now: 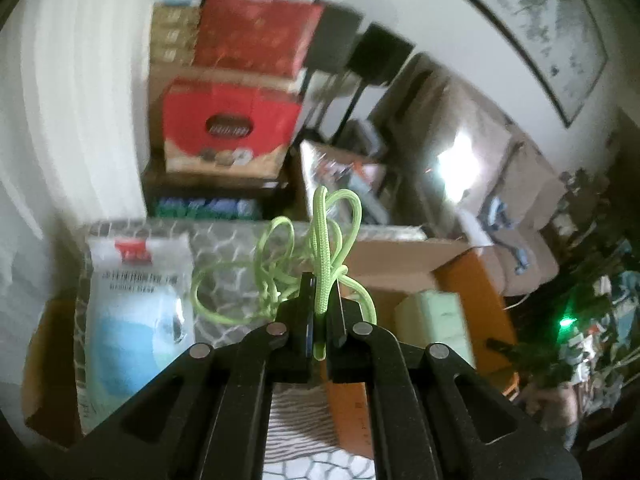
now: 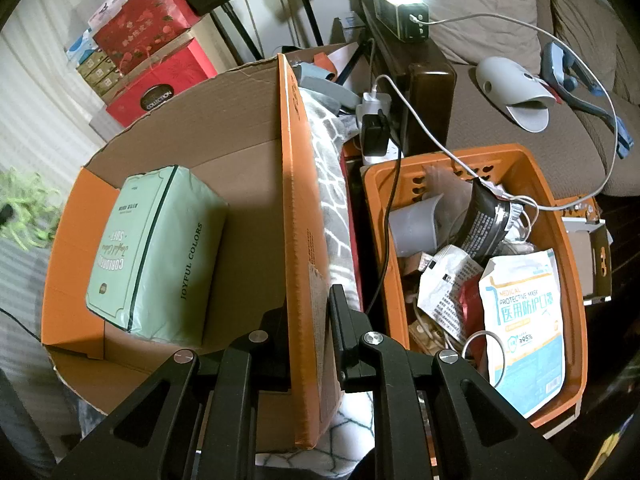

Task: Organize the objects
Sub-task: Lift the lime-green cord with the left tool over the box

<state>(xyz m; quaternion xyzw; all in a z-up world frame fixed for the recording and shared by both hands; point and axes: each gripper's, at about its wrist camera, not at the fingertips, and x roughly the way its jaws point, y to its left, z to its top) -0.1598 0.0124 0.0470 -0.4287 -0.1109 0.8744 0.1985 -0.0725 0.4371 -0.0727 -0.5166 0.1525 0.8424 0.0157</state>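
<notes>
A lime-green cord (image 1: 320, 264) is clamped in the left gripper (image 1: 323, 320) above the cardboard box (image 2: 240, 128). The box's orange flap (image 2: 300, 216) is pinched by the right gripper (image 2: 310, 320), left of the orange basket (image 2: 560, 224).

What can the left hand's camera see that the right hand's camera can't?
Only the left wrist view shows the framed picture on the wall and the left gripper shut on the green cord. Only the right wrist view shows the orange basket and the right gripper clamping the flap. Both show the cardboard box with the green tissue pack.
</notes>
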